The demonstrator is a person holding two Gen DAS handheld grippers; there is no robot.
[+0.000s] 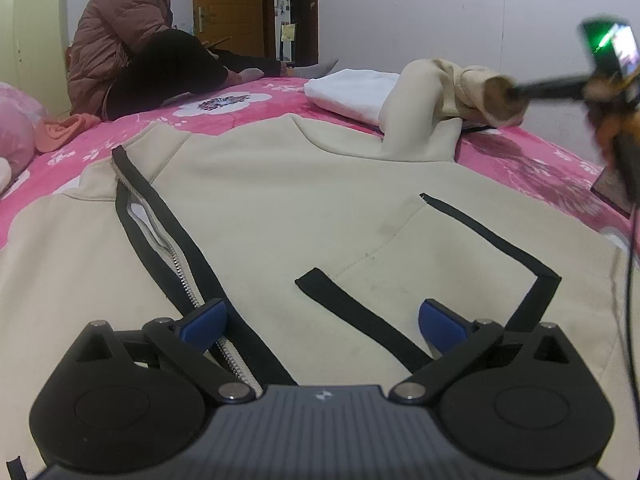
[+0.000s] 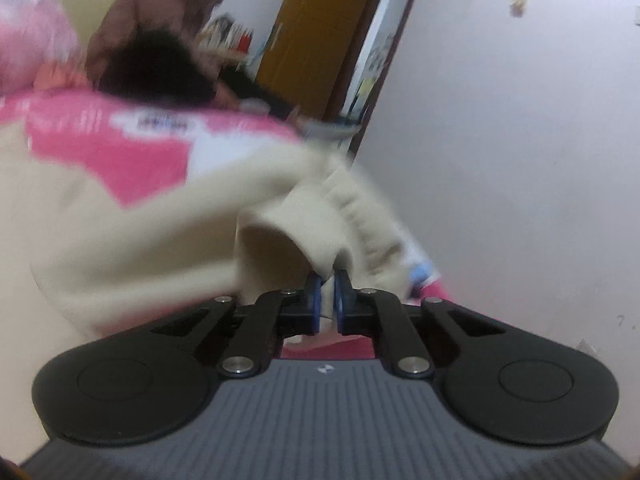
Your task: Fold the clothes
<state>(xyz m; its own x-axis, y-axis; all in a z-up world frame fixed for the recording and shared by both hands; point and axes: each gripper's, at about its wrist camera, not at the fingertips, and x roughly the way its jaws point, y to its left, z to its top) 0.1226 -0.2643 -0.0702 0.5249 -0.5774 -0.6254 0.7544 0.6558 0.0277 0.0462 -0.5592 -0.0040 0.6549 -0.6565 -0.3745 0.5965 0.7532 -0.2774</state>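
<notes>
A cream zip jacket [image 1: 280,200] with black trim lies spread front up on the pink flowered bedspread [image 1: 248,116]. My left gripper [image 1: 324,324] hovers over its lower front, wide open, with nothing between its blue pads [image 1: 204,322]. The jacket's sleeve [image 1: 420,120] is lifted at the far right, its cuff [image 1: 496,96] pinched in my right gripper [image 1: 516,90]. In the blurred right wrist view, the right gripper [image 2: 327,280] is shut on the cream cuff [image 2: 320,232], with cloth squeezed between the pads.
A folded white cloth [image 1: 352,94] lies beyond the sleeve. A person in a pink padded coat [image 1: 120,40] sits on the bed's far left. A pink pillow [image 1: 16,128] and an orange cloth [image 1: 64,130] lie at left. A dark flat object [image 1: 612,192] rests at the right edge.
</notes>
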